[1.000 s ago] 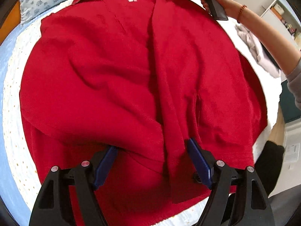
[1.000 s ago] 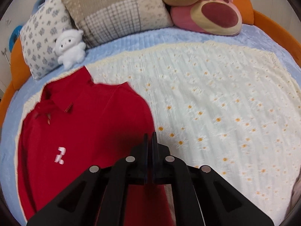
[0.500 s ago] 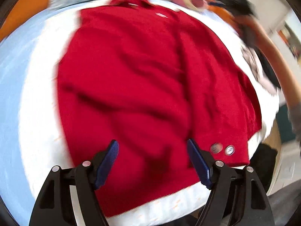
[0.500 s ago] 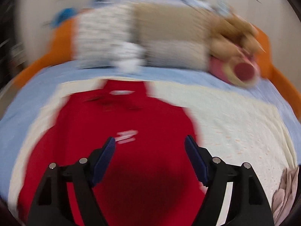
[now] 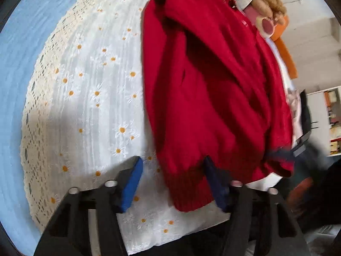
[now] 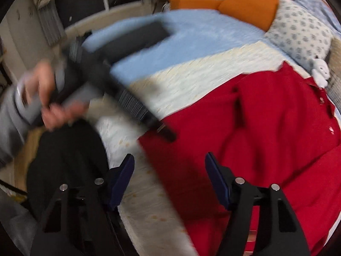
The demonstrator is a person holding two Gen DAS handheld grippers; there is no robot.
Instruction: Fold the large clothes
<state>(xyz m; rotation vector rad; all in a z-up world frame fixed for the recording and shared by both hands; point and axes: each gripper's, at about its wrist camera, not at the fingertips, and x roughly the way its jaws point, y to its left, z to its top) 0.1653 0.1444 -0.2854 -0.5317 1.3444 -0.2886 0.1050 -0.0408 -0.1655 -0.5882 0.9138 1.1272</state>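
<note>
A large red sweater (image 5: 208, 89) lies on the white daisy-print bedspread (image 5: 85, 98), its sides folded in and its ribbed hem (image 5: 187, 192) nearest me. My left gripper (image 5: 172, 181) is open over the hem's left corner, its jaws wide apart and holding nothing. In the right wrist view the sweater (image 6: 266, 145) fills the right half, collar toward the pillows. My right gripper (image 6: 170, 177) is open and empty above the sweater's near edge. The left gripper (image 6: 166, 134) also shows there, blurred, held by a hand (image 6: 49, 98) with its tip over the sweater's edge.
The bedspread lies on a round blue bed (image 6: 191, 32) with orange cushions (image 6: 245, 2) at its rim. A patterned pillow (image 6: 302, 32), a small white plush (image 6: 319, 70) and a brown plush toy (image 5: 270, 4) sit by the collar end. Dark trousers (image 6: 68, 160) stand at the bed's edge.
The right gripper has opened, let go of the sweater and swung toward the hem end. The left gripper has shifted to the hem's left corner, still open. Both views are motion-blurred.
</note>
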